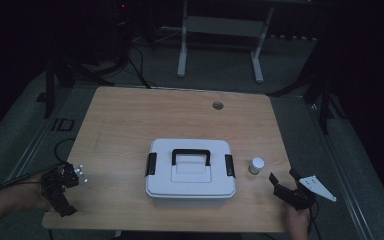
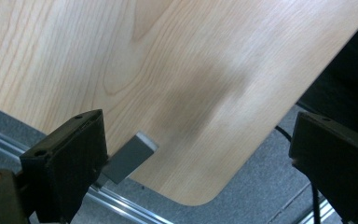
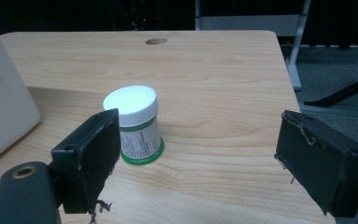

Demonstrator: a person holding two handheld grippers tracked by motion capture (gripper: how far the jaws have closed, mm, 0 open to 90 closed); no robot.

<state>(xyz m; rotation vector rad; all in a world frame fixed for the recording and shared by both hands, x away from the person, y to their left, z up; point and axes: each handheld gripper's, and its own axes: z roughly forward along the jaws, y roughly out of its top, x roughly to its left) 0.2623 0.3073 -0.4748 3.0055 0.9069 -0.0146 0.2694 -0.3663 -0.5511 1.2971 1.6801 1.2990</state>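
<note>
A white lidded case (image 1: 190, 170) with a black handle (image 1: 191, 156) and two black side latches sits shut near the table's front middle. Right of it stands a small jar (image 1: 256, 165) with a white cap and green label band. My right gripper (image 1: 285, 179) is open at the front right, aimed at the jar (image 3: 135, 125), which stands just ahead of its left jaw, not between them. In the right gripper view that gripper (image 3: 200, 135) is wide apart and the case's wall (image 3: 0, 102) is at left. My left gripper (image 1: 62, 197) hovers open over the front left corner; its view (image 2: 196, 144) looks down on bare wood.
The wooden table (image 1: 130, 120) has a round cable hole (image 1: 218, 105) at the back. A grey bracket (image 2: 130, 156) sticks out under the table's rounded corner, above a metal floor rail. Grey carpet, cables and a white desk frame (image 1: 220, 30) lie beyond.
</note>
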